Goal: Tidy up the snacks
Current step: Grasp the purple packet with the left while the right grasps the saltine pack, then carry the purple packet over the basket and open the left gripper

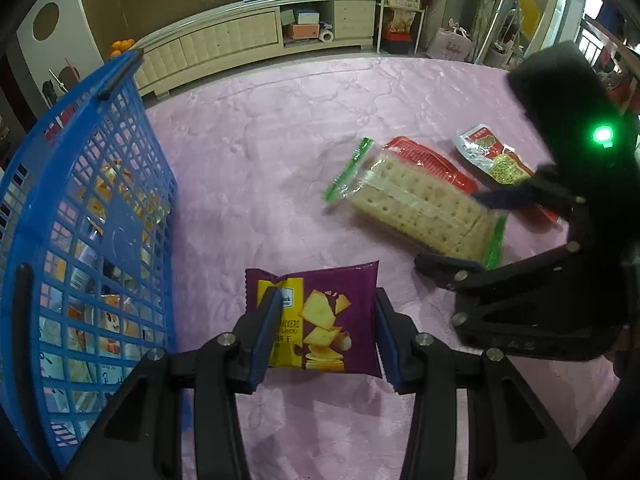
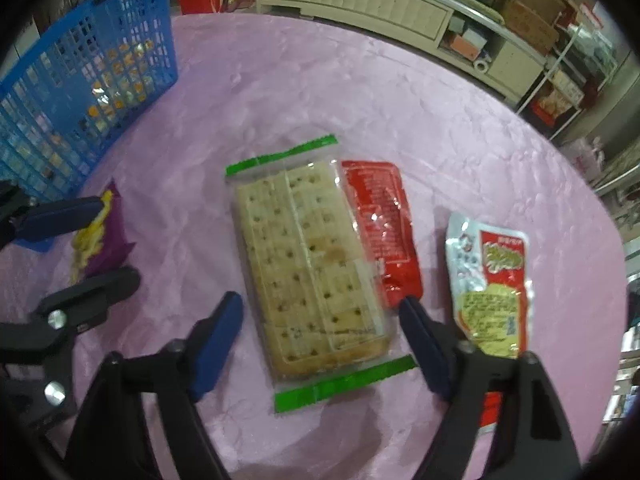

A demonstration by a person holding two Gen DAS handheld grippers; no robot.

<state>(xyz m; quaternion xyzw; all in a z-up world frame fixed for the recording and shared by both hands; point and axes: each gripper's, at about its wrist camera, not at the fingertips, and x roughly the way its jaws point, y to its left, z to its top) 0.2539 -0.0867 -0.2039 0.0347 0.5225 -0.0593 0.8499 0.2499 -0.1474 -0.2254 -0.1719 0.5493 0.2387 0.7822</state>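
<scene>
Right wrist: right gripper (image 2: 320,344) steeply down, straddling cracker pack (image 2: 312,268).

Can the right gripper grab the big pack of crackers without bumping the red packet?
Probably, but it's tight. The right gripper straddles the cracker pack with nothing above it, yet one finger sits right at the red packet tucked beside the crackers and may nudge it.

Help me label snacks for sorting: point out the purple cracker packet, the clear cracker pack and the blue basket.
purple cracker packet (image 1: 320,316), left wrist view, printed front.
clear cracker pack (image 2: 308,264), right wrist view, middle of crackers.
blue basket (image 1: 100,184), left wrist view, mesh wall.
</scene>
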